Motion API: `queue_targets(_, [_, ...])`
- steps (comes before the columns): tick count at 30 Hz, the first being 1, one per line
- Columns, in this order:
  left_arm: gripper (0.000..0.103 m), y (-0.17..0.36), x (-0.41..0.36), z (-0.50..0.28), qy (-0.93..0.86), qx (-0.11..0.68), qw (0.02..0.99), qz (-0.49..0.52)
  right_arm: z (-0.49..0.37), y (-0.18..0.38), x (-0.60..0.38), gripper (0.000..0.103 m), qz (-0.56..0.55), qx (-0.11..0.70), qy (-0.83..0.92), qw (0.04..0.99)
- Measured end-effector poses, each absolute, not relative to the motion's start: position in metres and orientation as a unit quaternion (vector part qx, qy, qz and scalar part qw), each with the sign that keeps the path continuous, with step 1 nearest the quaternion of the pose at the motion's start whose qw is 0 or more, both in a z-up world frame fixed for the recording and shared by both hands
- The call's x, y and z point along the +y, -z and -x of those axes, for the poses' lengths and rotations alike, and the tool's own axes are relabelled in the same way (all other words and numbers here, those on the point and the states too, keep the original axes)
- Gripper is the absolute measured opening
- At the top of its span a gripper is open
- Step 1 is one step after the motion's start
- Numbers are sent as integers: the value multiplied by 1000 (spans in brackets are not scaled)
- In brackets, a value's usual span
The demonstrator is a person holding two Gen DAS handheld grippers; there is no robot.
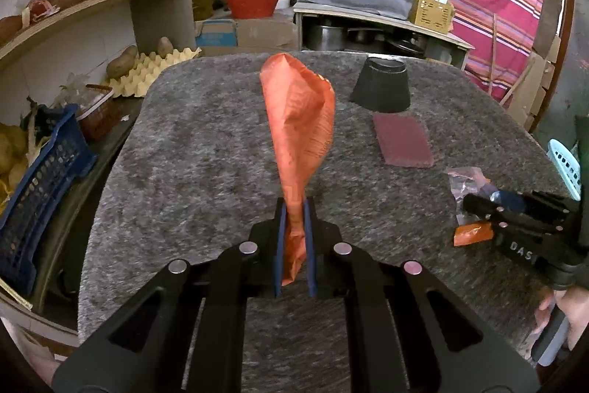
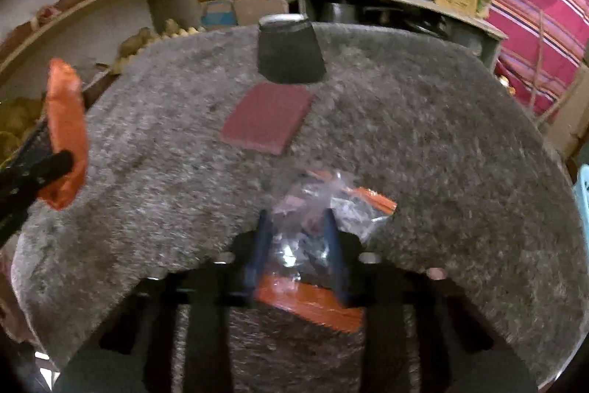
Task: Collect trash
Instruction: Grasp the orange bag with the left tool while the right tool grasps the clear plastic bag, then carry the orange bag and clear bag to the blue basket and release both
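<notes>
An orange plastic bag [image 1: 298, 120] stands up from my left gripper [image 1: 294, 209], which is shut on the bag's bunched lower end above the grey felt table [image 1: 184, 153]. In the right wrist view the same bag [image 2: 66, 120] hangs at the far left. A crumpled clear plastic wrapper [image 2: 331, 197] with orange strips lies on the felt. My right gripper [image 2: 296, 223] has its blue pads pressed on both sides of it. The left wrist view shows this gripper [image 1: 475, 205] at the right table edge, on the wrapper [image 1: 465, 179].
An upturned black cup [image 2: 291, 54] and a flat maroon pad [image 2: 268, 116] lie further back on the felt. A blue crate [image 1: 40, 186] and an egg tray [image 1: 154, 69] sit left of the table. A light-blue basket [image 1: 565, 168] is at the right, and a person's hand [image 1: 567, 304] holds the right tool.
</notes>
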State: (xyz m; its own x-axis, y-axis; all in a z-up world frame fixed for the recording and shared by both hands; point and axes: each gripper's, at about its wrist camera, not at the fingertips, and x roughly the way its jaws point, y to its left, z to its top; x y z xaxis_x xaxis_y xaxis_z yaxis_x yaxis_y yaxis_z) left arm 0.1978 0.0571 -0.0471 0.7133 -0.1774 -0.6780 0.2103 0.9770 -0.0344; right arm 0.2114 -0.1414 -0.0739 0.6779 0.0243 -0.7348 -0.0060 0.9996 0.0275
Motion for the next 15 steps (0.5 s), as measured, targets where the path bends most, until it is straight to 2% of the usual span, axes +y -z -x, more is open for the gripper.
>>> queue_targets(9, [8,36,-11,-204,151,356,921,-41,-190,42,-234,24,-41,366,17,930])
queue_targets(15, [8,25,-95,-207,204,349,913,-62,-167,32,-330,24,-55,358,70,930])
